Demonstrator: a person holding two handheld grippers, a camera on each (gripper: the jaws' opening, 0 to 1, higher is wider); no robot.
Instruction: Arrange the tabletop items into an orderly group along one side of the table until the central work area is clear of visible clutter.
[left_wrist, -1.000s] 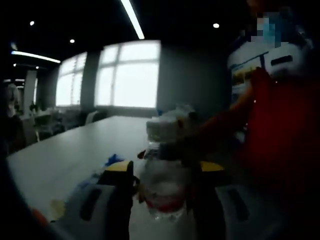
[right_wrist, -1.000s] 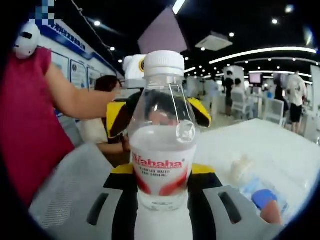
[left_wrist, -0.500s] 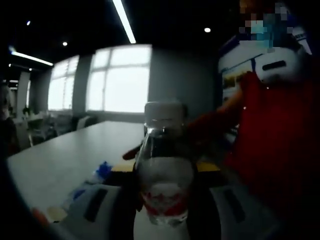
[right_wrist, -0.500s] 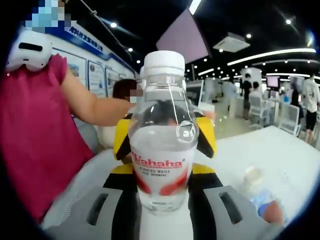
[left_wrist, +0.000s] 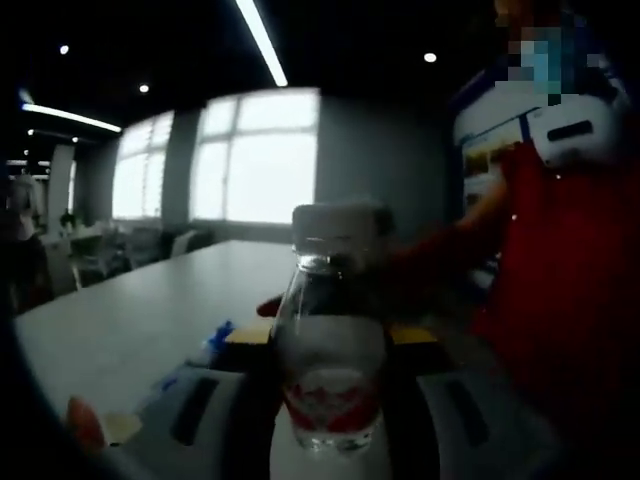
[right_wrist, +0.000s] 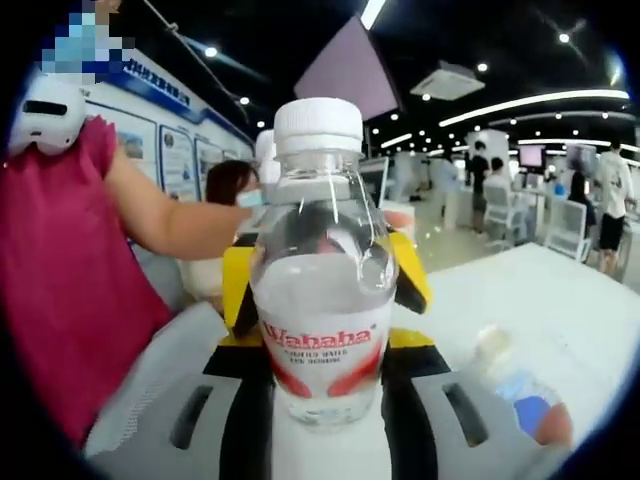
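clear water bottle (right_wrist: 322, 290) upright, pinched btwn jaws of right hand-held gripper (right_wrist: 325, 385) and left hand-held gripper (left_wrist: 330, 385) from opposite sides, above white bench (right_wrist: 560, 300). white cap on, label red.

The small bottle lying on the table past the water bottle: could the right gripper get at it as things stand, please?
Probably not yet: the right gripper appears shut on the water bottle, so its jaws are occupied. The small bottle itself lies unobstructed on the white table.

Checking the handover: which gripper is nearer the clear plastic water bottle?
Neither clearly: the left gripper and right gripper both straddle the clear plastic water bottle, from opposite sides.
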